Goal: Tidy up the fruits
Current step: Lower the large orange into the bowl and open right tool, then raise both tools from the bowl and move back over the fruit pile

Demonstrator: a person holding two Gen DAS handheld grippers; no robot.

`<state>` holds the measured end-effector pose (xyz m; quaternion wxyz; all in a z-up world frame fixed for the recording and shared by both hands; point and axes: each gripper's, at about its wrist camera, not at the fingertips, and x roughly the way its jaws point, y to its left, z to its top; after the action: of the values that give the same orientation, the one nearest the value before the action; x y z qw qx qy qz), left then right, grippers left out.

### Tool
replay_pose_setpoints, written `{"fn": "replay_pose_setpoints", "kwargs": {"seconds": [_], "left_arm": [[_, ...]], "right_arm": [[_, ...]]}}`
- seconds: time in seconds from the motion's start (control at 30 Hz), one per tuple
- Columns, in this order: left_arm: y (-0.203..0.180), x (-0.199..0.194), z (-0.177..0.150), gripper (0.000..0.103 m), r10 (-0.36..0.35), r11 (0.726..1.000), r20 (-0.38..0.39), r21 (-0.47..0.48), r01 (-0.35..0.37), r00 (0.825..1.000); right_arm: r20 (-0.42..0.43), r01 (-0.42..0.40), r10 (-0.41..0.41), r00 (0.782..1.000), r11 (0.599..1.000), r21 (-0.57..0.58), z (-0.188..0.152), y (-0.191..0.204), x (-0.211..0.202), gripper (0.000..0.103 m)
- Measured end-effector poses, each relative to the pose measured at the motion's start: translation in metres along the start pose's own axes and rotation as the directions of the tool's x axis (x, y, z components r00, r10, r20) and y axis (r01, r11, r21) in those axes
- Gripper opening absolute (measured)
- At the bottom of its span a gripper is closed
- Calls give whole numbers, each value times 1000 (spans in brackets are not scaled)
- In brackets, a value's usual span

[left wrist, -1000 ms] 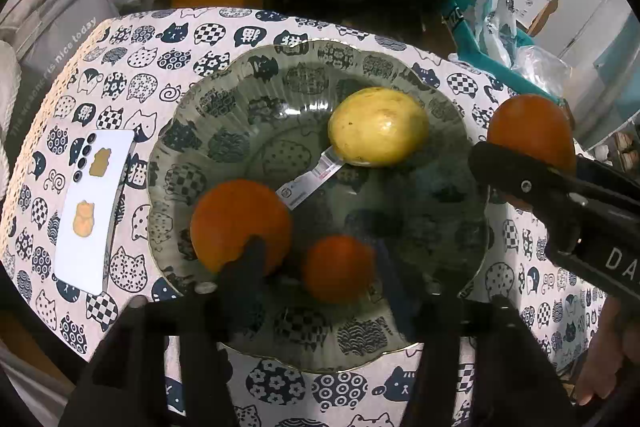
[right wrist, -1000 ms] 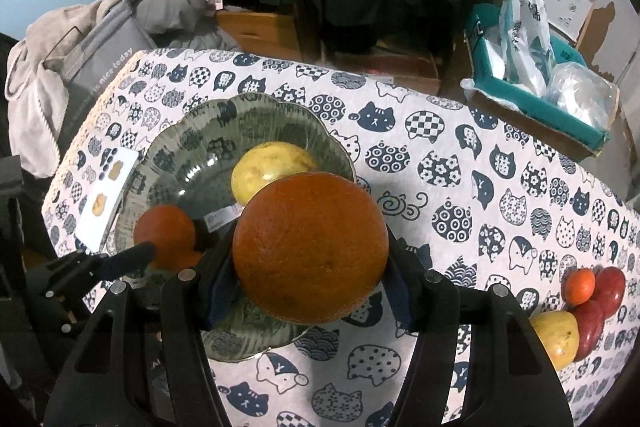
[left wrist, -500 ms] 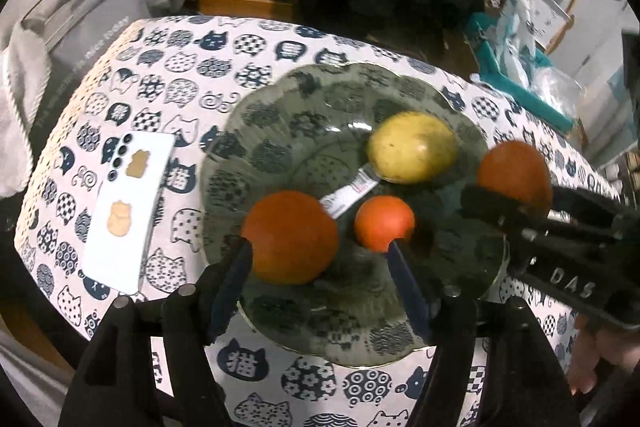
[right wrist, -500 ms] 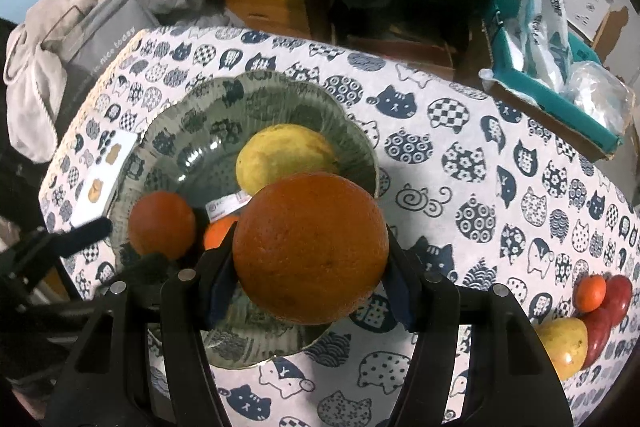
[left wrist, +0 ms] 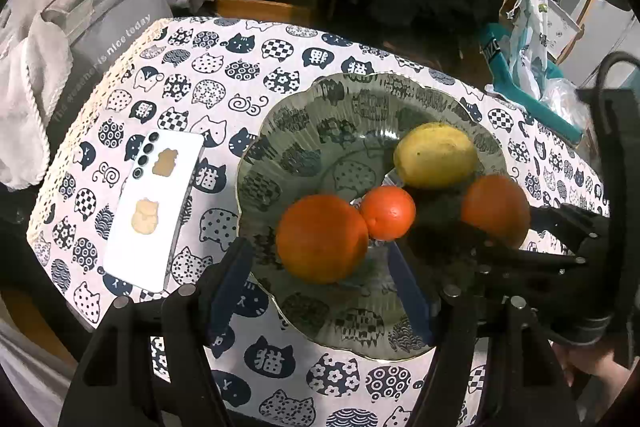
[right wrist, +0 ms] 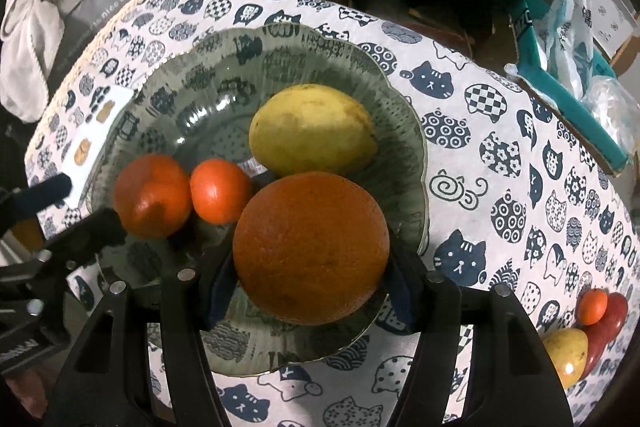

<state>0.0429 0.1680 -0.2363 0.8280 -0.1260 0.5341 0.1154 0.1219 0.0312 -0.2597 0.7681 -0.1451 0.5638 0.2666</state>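
A green glass plate (left wrist: 304, 131) (right wrist: 208, 87) holds a yellow mango (left wrist: 436, 155) (right wrist: 312, 131), a large orange (left wrist: 322, 239) (right wrist: 152, 195) and a small mandarin (left wrist: 387, 213) (right wrist: 220, 191). My right gripper (right wrist: 310, 279) is shut on another large orange (right wrist: 312, 247), low over the plate's near right part; that orange also shows in the left wrist view (left wrist: 496, 207). My left gripper (left wrist: 320, 279) is open and empty, its jaws on either side of the large orange at the plate's near edge.
A white phone (left wrist: 156, 219) lies left of the plate on the cat-print tablecloth (right wrist: 500, 155). More fruit (right wrist: 588, 327) sits at the table's right edge. A grey bag (left wrist: 104, 35) and a teal crate (right wrist: 560, 67) stand beyond the table.
My left gripper has drawn back and up from the plate, leaving the large orange and the mandarin there. My right gripper has carried its orange lower over the plate.
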Motion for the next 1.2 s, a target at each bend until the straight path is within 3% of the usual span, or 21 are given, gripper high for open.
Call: {"fn": "replay_pose_setpoints", "kwargs": {"seconds": [0.07, 0.2, 0.57, 0.87, 1.2], "left_arm": [[0, -3, 0, 72, 1, 1000, 3, -1, -1, 1000], [1, -10, 2, 72, -6, 1000, 16, -6, 6, 1000], [-10, -47, 10, 72, -41, 999, 96, 9, 40, 995], [-31, -94, 13, 80, -43, 998, 218, 63, 30, 975], [-42, -138, 15, 87, -103, 993, 298, 81, 82, 949]], "right_arm": [[-7, 7, -7, 1000, 1000, 3, 0, 0, 2, 67], [56, -2, 2, 998, 1000, 2, 3, 0, -12, 78], [205, 21, -30, 978, 999, 43, 12, -8, -80, 78], [353, 88, -103, 930, 994, 59, 3, -12, -147, 79], [467, 137, -161, 869, 987, 84, -19, -17, -207, 84]]}}
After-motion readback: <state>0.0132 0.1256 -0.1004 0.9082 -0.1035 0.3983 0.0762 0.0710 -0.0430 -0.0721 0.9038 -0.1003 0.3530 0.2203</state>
